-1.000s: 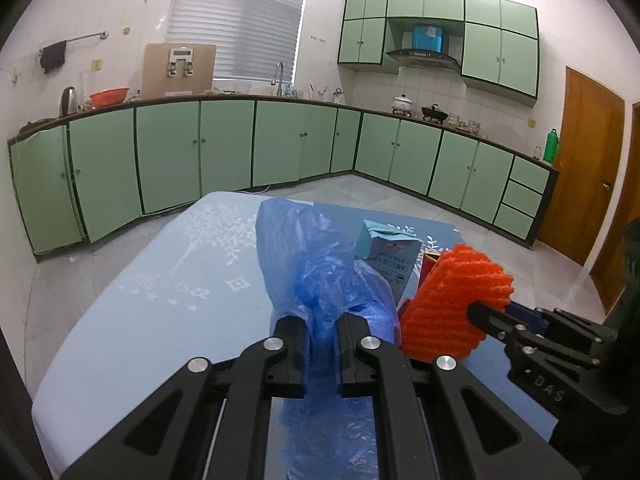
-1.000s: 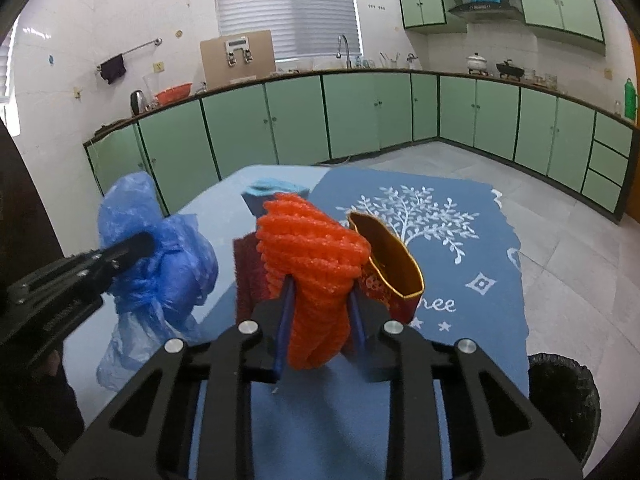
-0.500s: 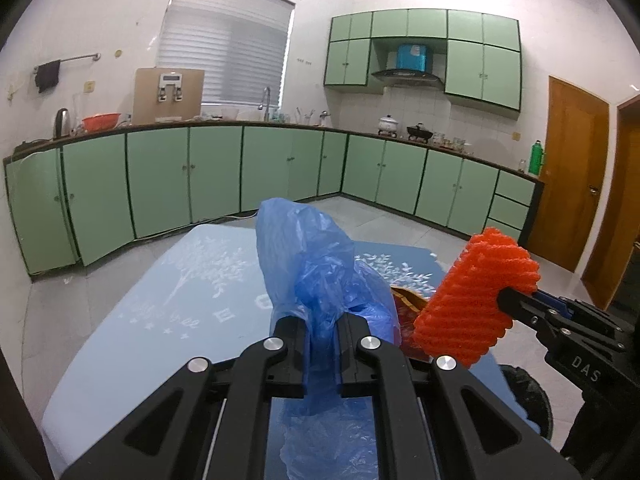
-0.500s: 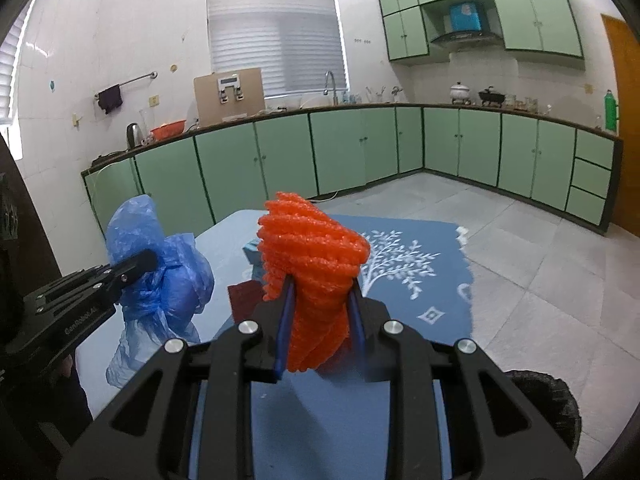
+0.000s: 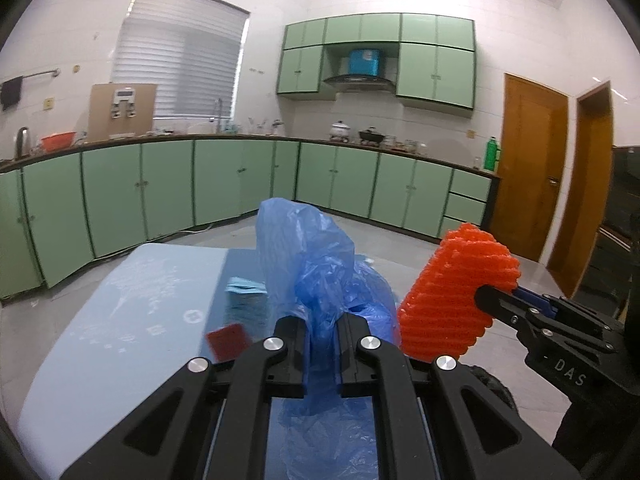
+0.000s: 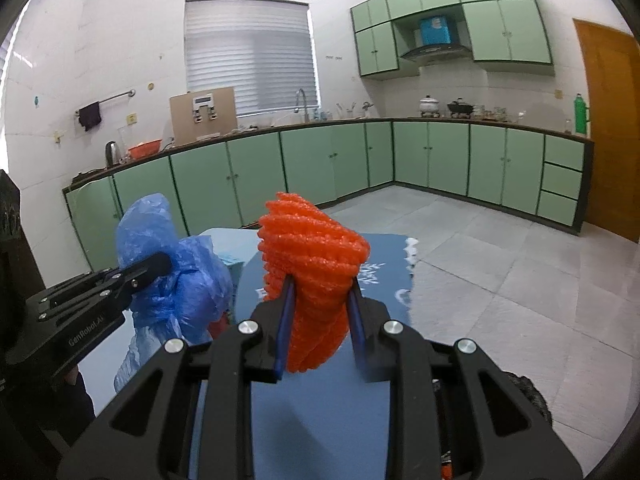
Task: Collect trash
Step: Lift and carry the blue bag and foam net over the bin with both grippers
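My left gripper (image 5: pixel 323 326) is shut on a crumpled blue plastic bag (image 5: pixel 316 268), which hangs above the blue table (image 5: pixel 120 320). The bag (image 6: pixel 176 268) and left gripper (image 6: pixel 160 266) also show at the left of the right wrist view. My right gripper (image 6: pixel 320 300) is shut on an orange foam net (image 6: pixel 312 264), lifted above the table's right end. That net (image 5: pixel 452 296) shows at the right of the left wrist view, held by the right gripper (image 5: pixel 486 298). A light-blue carton (image 5: pixel 244 300) and a red packet (image 5: pixel 228 342) lie on the table.
A black bin (image 6: pixel 528 400) stands on the tiled floor to the right of the table, its rim (image 5: pixel 494 390) just below the orange net. Green cabinets (image 5: pixel 160 192) line the far walls. Wooden doors (image 5: pixel 528 168) are at the right.
Both grippers have risen and swung right with their loads. The table has sunk lower in both views, and the black bin has come closer at the lower right.
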